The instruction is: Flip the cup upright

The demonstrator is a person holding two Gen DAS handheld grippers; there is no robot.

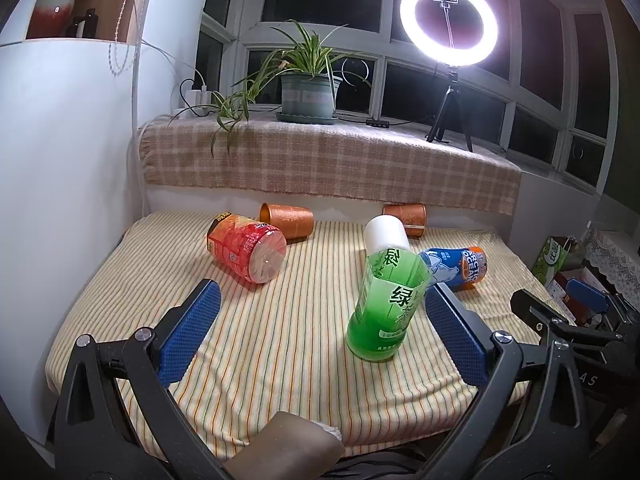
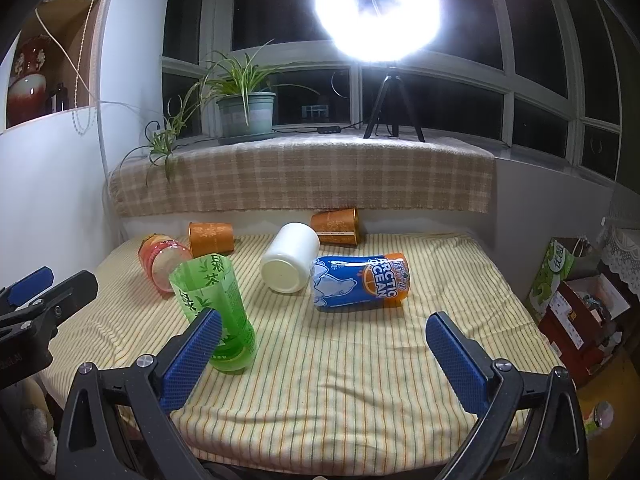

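A green cup stands upright, mouth up, on the striped cloth; it also shows in the right wrist view. My left gripper is open, the green cup between its fingers near the right one. My right gripper is open and empty; the green cup stands just beyond its left finger. Lying on their sides are a red cup, a white cup, a blue Arctic Ocean cup and two orange cups.
A checked-cloth ledge runs behind the table, with a potted plant and a ring light on a tripod. A white wall is on the left. Boxes and bags stand on the right.
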